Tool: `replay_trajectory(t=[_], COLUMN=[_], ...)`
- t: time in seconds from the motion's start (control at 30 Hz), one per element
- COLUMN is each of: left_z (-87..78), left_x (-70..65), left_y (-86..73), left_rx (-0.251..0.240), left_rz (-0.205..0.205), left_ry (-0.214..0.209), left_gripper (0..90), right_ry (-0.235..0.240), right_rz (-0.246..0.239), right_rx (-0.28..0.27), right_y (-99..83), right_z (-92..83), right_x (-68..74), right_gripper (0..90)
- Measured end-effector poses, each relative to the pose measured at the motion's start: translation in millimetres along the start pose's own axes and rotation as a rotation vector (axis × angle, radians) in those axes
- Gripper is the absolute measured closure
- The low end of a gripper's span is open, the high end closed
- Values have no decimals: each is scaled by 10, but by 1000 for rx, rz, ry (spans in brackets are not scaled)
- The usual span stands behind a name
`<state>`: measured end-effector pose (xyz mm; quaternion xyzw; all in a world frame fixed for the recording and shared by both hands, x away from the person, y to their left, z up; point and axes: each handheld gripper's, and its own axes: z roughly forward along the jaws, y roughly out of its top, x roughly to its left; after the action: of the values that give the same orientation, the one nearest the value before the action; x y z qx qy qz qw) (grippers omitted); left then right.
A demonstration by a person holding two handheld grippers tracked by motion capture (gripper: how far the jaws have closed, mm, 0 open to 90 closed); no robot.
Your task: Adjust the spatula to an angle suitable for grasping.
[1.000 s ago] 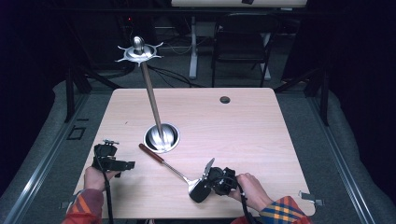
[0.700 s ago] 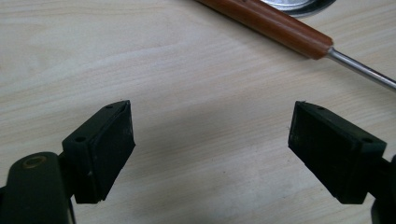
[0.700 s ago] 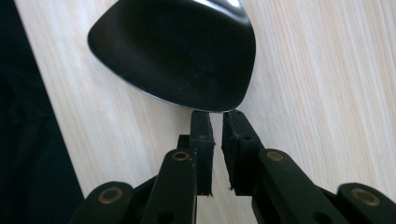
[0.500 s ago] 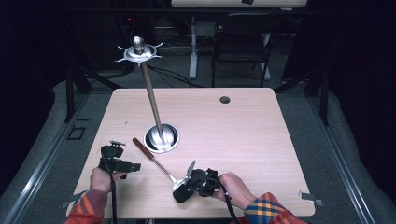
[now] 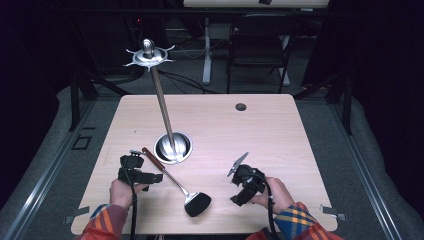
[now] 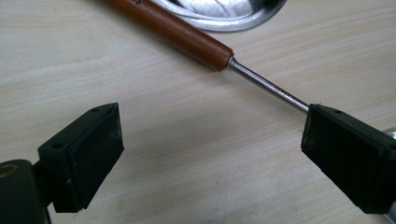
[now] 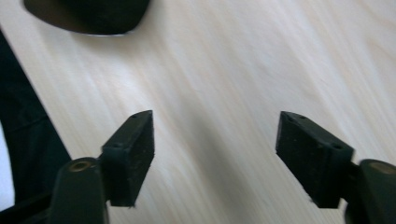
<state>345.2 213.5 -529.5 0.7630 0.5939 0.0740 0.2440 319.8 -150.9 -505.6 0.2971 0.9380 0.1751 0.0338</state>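
Desk [image 5: 280, 130]: rectangular, pale wood-grain top, rounded corners. Far side, right of centre: small dark round grommet [image 5: 241, 106], well apart from the rest. Left of centre: shiny round metal base [image 5: 173, 147] carrying a tall thin pole topped by a spiked metal disc. Just beside the base, running toward the near edge: spatula [image 5: 172, 181] with reddish-brown wooden handle, thin steel shaft and black head, lying flat.

Spatula [image 5: 174, 181]: brown handle, black head; plaid sleeves [image 5: 295, 222].
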Motion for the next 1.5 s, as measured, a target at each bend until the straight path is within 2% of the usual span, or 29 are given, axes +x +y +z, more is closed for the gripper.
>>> replay_trajectory(t=[0.03,0.07,0.1,0.13,0.17,0.23,0.27,0.3,0.37,0.4,0.47,0.57,0.7,0.87,0.93,0.97,1.1,1.33,1.47,1.5], left_z=[7,7,17,28,65,112,112,167,207,207,243,282,348,411,424,425,448,433,417,404], left_x=[-34,-34,-51,-65,-81,-81,-81,-78,-91,-91,-122,-155,-188,-209,-213,-209,-188,-136,-44,25], left_y=[11,11,15,20,32,50,50,66,85,85,111,131,148,160,162,172,167,170,176,180], left_rx=[-11,-11,-14,-14,-10,-3,-3,5,7,7,8,9,18,27,29,36,49,35,25,19], left_rz=[3,3,3,-1,-12,-26,-26,-40,-41,-41,-36,-31,-24,-23,-23,-15,-24,-34,-43,-49], left_ry=[12,12,12,10,5,0,0,-7,-6,-6,3,14,30,31,33,36,40,59,63,71], left_gripper=[45,42,37,36,34,33,33,33,37,42,57,88,132,157,168,184,270,356,425,447], right_ry=[-1,-1,-2,-14,-14,-19,-19,-31,-37,-37,-67,-65,-59,-64,-55,-62,-55,-41,-51,-50], right_rz=[34,34,99,128,175,244,244,305,351,351,353,367,350,345,357,346,350,346,337,337], right_rx=[-6,-6,-28,-25,-51,-66,-66,-98,-121,-121,-104,-109,-77,-69,-83,-64,-74,-73,-75,-77], right_y=[-40,-40,-133,-180,-235,-340,-340,-433,-497,-497,-540,-515,-464,-453,-456,-455,-457,-451,-454,-457], right_z=[-25,-25,-72,-109,-132,-198,-198,-247,-268,-268,-286,-241,-173,-158,-148,-157,-149,-159,-167,-169], right_x=[-65,-65,-203,-277,-338,-455,-455,-521,-554,-554,-590,-598,-605,-610,-605,-616,-609,-605,-606,-606], right_gripper=[178,178,140,137,124,85,85,73,67,67,69,75,74,75,76,78,82,85,85,85])
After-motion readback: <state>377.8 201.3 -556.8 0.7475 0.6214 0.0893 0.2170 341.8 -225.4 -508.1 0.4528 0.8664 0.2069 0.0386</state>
